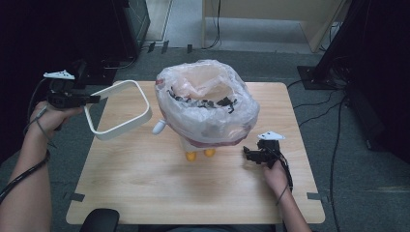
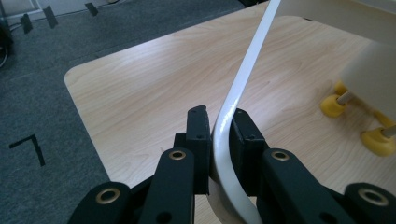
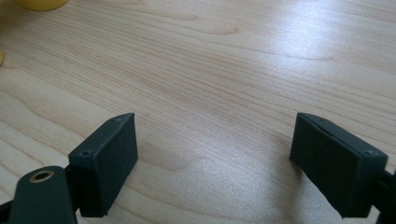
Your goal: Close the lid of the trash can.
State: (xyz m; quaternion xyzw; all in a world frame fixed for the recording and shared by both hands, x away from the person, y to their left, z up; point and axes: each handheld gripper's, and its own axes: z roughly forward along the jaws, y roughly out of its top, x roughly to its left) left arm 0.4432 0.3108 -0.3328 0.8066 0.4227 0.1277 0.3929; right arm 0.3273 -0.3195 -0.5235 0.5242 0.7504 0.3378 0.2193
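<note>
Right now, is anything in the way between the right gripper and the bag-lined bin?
Nothing visible. The right gripper rests open on the table just right of the bin, with bare wood between them. The white ring is off to the bin's other side, clamped in the left gripper.

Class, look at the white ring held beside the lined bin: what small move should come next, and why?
Probably the left hand-held gripper should carry the white ring clear to the left and lower it onto the table. Its jaws are clamped on the ring's band, the ring hangs off the bin, whose bag is loose.
</note>
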